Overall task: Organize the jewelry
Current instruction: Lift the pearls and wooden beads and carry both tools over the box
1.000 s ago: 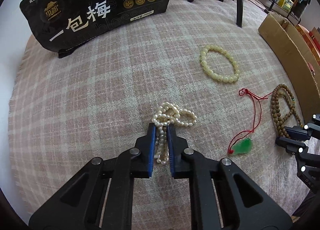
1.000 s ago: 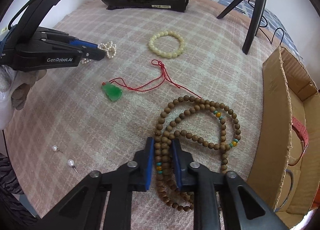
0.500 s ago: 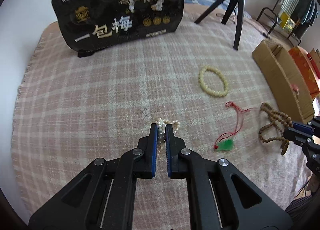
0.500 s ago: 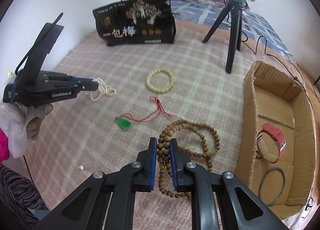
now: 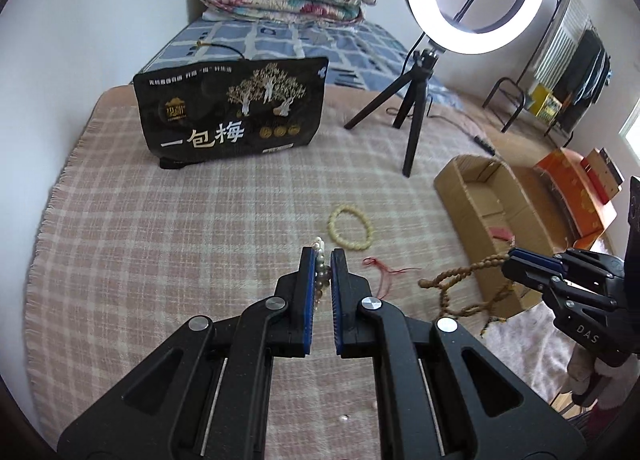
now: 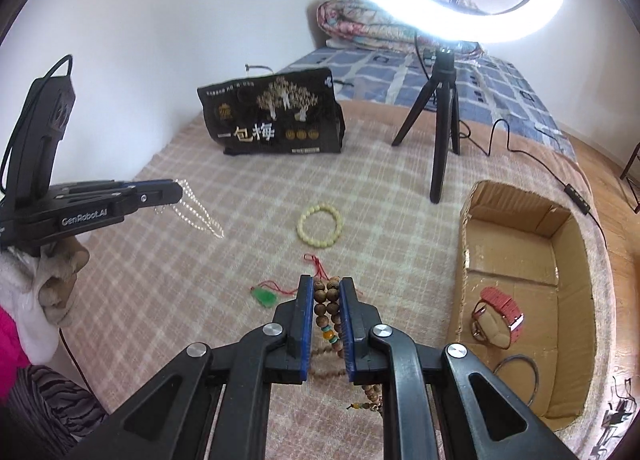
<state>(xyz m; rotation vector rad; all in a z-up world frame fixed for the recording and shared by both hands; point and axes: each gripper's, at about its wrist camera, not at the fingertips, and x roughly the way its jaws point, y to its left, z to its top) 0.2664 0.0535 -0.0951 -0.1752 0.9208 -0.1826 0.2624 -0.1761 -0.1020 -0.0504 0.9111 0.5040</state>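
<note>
Wooden beads [image 6: 327, 302] are hanging clenched in the right claw [image 6: 325, 300] left of the cardboard box [image 6: 516, 196], while the left claw [image 5: 321, 266] is gripping pearls [image 5: 319, 250]; carrying both high should be keeping strands from snagging its rim.

Most of the pearl necklace [image 5: 319, 269] is hidden between the blue pads of the left claw [image 5: 321, 256]; in the right wrist view its hanging loops [image 6: 196, 212] are blurred. The wooden bead necklace's [image 6: 329, 310] lower strands pass behind the right claw [image 6: 325, 285]. Two specks [image 5: 344, 417] on the checked blanket [image 5: 160, 244] are too small to tell. The ring light [image 6: 448, 0] is cut off by the top edge. The cardboard box's [image 5: 472, 196] contents are mostly hidden by its wall in the left wrist view.
</note>
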